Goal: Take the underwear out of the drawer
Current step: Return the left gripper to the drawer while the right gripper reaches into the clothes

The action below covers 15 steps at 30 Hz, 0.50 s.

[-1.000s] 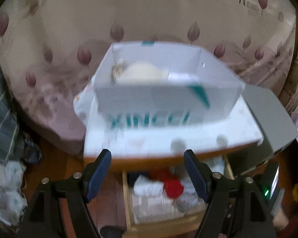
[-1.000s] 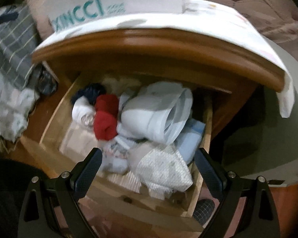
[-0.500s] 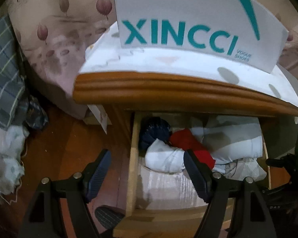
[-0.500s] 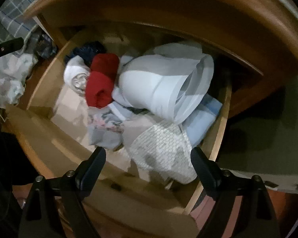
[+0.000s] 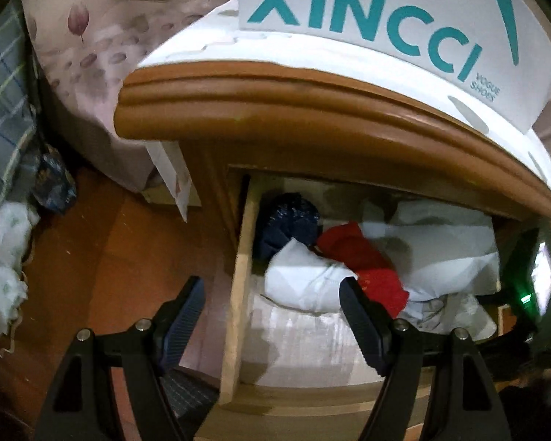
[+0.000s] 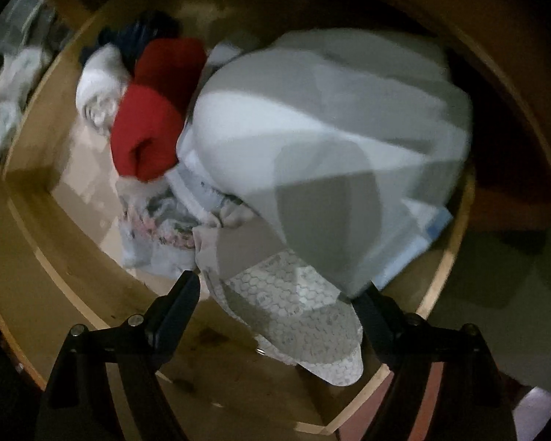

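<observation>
- Looking through the left wrist view: left gripper [image 5: 272, 294] spread wide, holding nothing, hanging over the left wall of the open drawer [image 5: 238, 294].
- Drawer sits under the wooden table edge [image 5: 312, 110]; white shoe box [image 5: 385, 18] with teal lettering on top at 12 o'clock.
- Inside the drawer: dark blue roll [image 5: 290, 220] at the back left, white roll [image 5: 305, 279] in front of it, touching the right finger tip; red cloth [image 5: 363, 261] at 3 o'clock of the white roll.
- Wood floor [image 5: 110, 257] at 9 o'clock, plaid cloth [image 5: 3, 110] at the far left.
- Right wrist view, blurred: right gripper [image 6: 279, 290] also wide apart, gripping nothing, low inside the drawer [image 6: 29, 154].
- Patterned underwear [image 6: 297, 316] lies between the fingers, over the front edge at 6 o'clock.
- Big grey-white folded garment [image 6: 330, 139] fills the centre to 2 o'clock; red roll [image 6: 147, 139] at 9 o'clock of it, touching; floral piece [image 6: 158, 228] below the red one.
</observation>
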{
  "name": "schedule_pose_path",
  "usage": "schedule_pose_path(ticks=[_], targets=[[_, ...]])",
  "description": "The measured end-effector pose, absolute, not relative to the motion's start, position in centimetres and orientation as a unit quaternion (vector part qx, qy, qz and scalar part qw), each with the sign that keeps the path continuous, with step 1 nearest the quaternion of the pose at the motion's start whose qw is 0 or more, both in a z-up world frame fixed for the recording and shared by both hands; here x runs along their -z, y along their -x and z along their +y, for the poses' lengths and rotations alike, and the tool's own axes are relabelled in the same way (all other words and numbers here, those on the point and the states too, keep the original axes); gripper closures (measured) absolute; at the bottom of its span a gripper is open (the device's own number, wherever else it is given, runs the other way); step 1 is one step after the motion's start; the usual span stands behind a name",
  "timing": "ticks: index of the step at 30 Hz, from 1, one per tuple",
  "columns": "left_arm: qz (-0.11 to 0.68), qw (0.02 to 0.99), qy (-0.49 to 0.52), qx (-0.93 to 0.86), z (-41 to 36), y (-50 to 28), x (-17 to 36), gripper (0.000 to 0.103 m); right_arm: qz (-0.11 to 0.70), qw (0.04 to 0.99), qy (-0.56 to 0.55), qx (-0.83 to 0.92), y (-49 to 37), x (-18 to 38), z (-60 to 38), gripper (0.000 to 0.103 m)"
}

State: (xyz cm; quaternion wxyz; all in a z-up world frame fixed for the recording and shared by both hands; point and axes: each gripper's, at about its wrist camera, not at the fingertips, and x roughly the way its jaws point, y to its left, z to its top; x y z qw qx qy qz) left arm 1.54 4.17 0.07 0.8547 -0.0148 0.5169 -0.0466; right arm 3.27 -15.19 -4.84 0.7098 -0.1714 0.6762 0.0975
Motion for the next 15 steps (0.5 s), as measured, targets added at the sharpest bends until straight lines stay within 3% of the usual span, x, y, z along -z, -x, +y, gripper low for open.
schedule_pose_path(ticks=[12,15], targets=[[0.528,0.847,0.017,0.063,3.4,-1.5,0.8,0.026,0.694,0.650,0.290,-0.112,-4.9,7.5,-11.5,0.018],[0.537,0.841,0.021,0.064,3.5,-1.6,1.1,0.026,0.691,0.644,0.308,-0.111,-5.1,8.2,-10.9,0.012]])
